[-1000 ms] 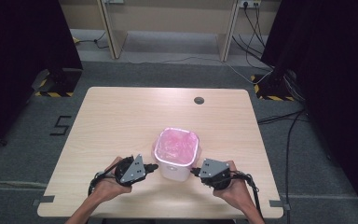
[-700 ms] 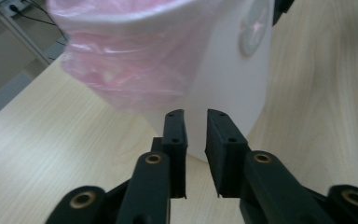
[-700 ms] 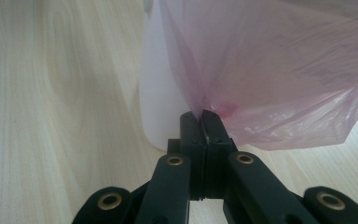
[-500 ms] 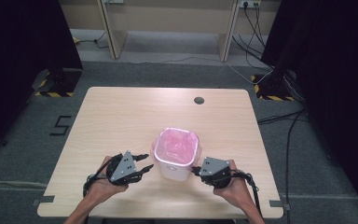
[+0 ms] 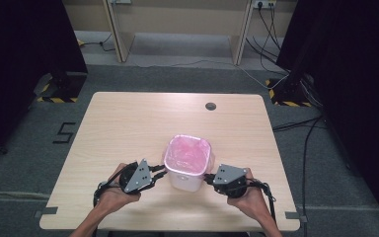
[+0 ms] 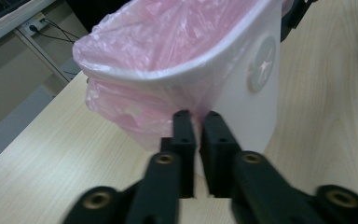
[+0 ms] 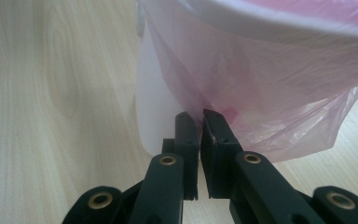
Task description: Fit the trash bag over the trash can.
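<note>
A small white bin (image 5: 187,170) lined with a pink plastic bag (image 5: 187,154) stands upright on the light wooden surface (image 5: 128,123), toward its near edge and roughly midway between the two hands; the bag's loose skirt hangs over the rim and down the bin's outer wall on both sides. The left hand (image 5: 116,192) enters from the near edge, forearm angled inward, palm wrapped around the body of the left gripper (image 5: 164,173), which lies nearly level and points rightward at the bin's left wall. In the left gripper view its jaws, which have just been closing, stand almost together with a fold of the pink bag (image 6: 121,107) pinched between the tips, just below the bin's white rim (image 6: 177,74). The right hand (image 5: 249,195) mirrors this pose on the opposite side, forearm angled inward and the right gripper (image 5: 208,177) held level, pointing leftward at the bin's right wall. In the right gripper view its jaws are likewise nearly shut, nipping the hanging edge of the bag (image 7: 270,93) where it drapes against the bin's wall (image 7: 156,116). Each gripper carries a grey three-cornered plate on top, with a cable trailing back past the wrist. A round dark grommet (image 5: 210,105) sits near the surface's far edge, well apart from the bin.
</note>
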`<state>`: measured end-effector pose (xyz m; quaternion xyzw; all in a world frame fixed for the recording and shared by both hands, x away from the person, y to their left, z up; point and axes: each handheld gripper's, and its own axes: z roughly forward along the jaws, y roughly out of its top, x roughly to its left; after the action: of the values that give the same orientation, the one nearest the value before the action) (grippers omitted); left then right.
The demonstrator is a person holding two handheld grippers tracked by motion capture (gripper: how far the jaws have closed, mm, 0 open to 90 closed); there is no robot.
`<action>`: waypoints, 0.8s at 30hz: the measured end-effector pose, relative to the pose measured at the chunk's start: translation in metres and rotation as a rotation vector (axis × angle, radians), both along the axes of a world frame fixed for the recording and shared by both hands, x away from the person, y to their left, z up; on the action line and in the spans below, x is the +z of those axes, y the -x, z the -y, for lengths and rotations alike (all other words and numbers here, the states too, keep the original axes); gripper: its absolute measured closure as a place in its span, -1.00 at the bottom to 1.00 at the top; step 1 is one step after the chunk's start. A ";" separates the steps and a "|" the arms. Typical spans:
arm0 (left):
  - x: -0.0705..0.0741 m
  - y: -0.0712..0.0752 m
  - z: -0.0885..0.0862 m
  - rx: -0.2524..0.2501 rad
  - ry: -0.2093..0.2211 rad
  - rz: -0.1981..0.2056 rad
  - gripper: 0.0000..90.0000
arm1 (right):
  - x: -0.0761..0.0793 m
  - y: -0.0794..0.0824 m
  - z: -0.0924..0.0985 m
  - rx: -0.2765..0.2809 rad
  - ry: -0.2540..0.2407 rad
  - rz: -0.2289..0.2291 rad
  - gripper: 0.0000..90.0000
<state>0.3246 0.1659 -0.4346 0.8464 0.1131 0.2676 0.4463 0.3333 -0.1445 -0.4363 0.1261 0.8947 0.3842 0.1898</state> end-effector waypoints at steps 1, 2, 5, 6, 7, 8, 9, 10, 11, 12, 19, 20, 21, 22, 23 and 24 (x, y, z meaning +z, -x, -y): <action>-0.001 0.001 0.001 -0.003 -0.012 0.005 0.99 | 0.000 0.000 0.000 0.002 0.004 0.002 0.91; -0.002 0.001 0.002 -0.007 -0.022 0.003 0.99 | -0.001 0.001 0.000 0.005 0.007 0.002 0.92; -0.006 0.002 0.005 -0.016 -0.051 -0.008 1.00 | -0.003 0.001 -0.002 0.010 0.030 0.006 0.96; -0.008 0.002 0.005 -0.017 -0.053 -0.012 1.00 | -0.005 0.001 -0.003 0.011 0.035 0.006 0.98; -0.009 0.002 0.006 -0.022 -0.053 -0.019 1.00 | -0.005 0.001 -0.003 0.015 0.040 0.008 0.99; -0.011 0.001 0.006 -0.024 -0.058 -0.026 1.00 | -0.006 0.001 -0.004 0.019 0.046 0.008 1.00; -0.013 0.001 0.007 -0.022 -0.061 -0.031 1.00 | -0.007 0.001 -0.004 0.016 0.059 0.006 1.00; -0.016 0.001 0.007 -0.022 -0.065 -0.035 1.00 | -0.008 0.002 -0.005 0.017 0.073 0.006 1.00; -0.019 0.001 0.008 -0.023 -0.070 -0.040 1.00 | -0.010 0.002 -0.006 0.021 0.090 0.009 1.00; -0.022 0.000 0.008 -0.022 -0.075 -0.044 1.00 | -0.012 0.001 -0.007 0.027 0.107 0.013 1.00; -0.029 -0.004 0.009 -0.004 -0.092 -0.070 1.00 | -0.027 -0.009 -0.006 -0.004 0.146 -0.018 1.00; -0.030 -0.005 0.009 -0.001 -0.091 -0.074 1.00 | -0.029 -0.011 -0.006 -0.015 0.160 -0.019 1.00; -0.031 -0.005 0.009 -0.002 -0.086 -0.081 1.00 | -0.031 -0.014 -0.006 -0.026 0.176 -0.015 1.00; -0.032 -0.006 0.009 -0.004 -0.076 -0.089 1.00 | -0.033 -0.016 -0.005 -0.030 0.177 -0.019 1.00; -0.032 -0.006 0.009 -0.004 -0.074 -0.092 1.00 | -0.034 -0.019 -0.005 -0.033 0.177 -0.021 1.00; -0.032 -0.005 0.009 -0.005 -0.073 -0.093 1.00 | -0.035 -0.022 -0.005 -0.036 0.182 -0.023 1.00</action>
<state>0.3301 0.1568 -0.4665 0.8739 0.1221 0.2307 0.4101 0.3551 -0.1393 -0.4712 0.1288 0.9256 0.2965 0.1971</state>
